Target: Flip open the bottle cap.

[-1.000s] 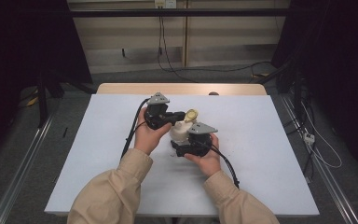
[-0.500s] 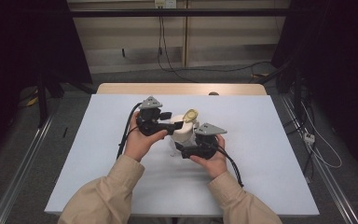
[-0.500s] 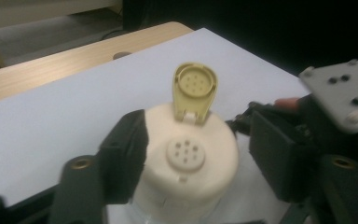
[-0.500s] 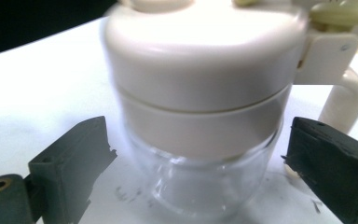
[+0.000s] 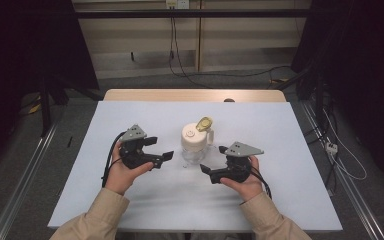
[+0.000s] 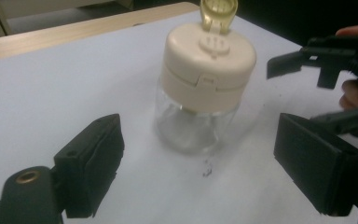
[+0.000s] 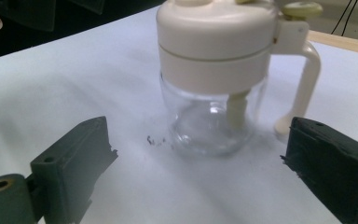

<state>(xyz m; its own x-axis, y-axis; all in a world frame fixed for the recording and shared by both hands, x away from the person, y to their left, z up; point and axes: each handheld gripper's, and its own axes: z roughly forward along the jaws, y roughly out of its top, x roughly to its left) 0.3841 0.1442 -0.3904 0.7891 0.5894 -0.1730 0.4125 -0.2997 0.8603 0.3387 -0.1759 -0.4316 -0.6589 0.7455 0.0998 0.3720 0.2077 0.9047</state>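
A clear glass jar (image 5: 196, 144) with a cream lid, a side handle and a yellow flip cap standing up sits at the table's middle. My left gripper (image 5: 161, 148) is to its left, apart from it. Its jaws have just been opening and hold nothing. In the left gripper view the jar (image 6: 204, 88) stands beyond the left gripper (image 6: 205, 177), with the right gripper (image 6: 314, 91) at the far right. My right gripper (image 5: 215, 160) is to the jar's right and nearer me, open. In the right gripper view the jar (image 7: 216, 84) is ahead of the right gripper (image 7: 200, 177), untouched.
The table (image 5: 290, 130) has a pale cover and a wooden far edge (image 5: 190, 95). A few dark specks (image 6: 207, 171) lie on the cover by the jar's base. Cables run over the floor behind, and metal rails flank the table.
Both hands have drawn away from the jar, the left one leftward and the right one rightward. The left jaws have opened. The jar now stands alone.
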